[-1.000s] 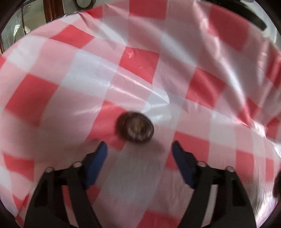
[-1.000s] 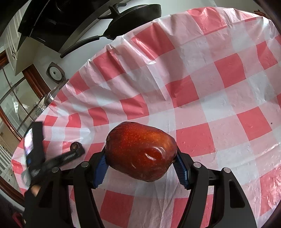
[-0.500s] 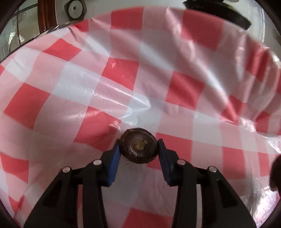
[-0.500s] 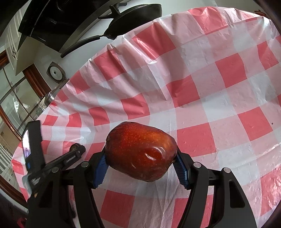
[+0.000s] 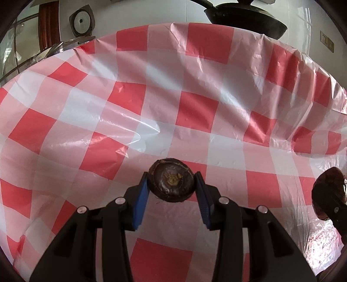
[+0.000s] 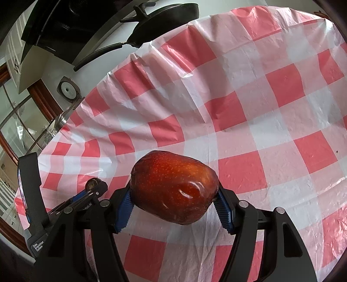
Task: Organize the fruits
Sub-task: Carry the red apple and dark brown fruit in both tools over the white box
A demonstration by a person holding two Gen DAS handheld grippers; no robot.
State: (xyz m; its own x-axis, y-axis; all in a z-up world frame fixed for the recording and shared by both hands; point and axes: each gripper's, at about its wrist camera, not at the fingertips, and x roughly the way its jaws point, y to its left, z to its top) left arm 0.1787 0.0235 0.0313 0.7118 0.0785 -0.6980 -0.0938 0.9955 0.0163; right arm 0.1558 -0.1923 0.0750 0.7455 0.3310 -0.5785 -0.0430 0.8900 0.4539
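Observation:
My left gripper point(image 5: 172, 186) is shut on a small dark brown round fruit point(image 5: 171, 182), a mangosteen by its look, held just above the red and white checked tablecloth point(image 5: 195, 112). My right gripper point(image 6: 174, 197) is shut on a large red apple point(image 6: 174, 187) and holds it above the cloth. The left gripper with the dark fruit point(image 6: 92, 183) shows at the lower left of the right wrist view. The apple point(image 5: 327, 195) shows at the right edge of the left wrist view.
A black frying pan point(image 5: 245, 15) stands past the table's far edge, also seen in the right wrist view point(image 6: 164, 19). A round white device point(image 6: 67, 89) hangs on the wall beside a wooden-framed window point(image 6: 19, 112). The cloth is wrinkled and folded up at the right point(image 5: 314, 121).
My left gripper closed on the dark fruit and lifted it off the cloth, tilting up so more of the far table shows. My right gripper has held the apple still.

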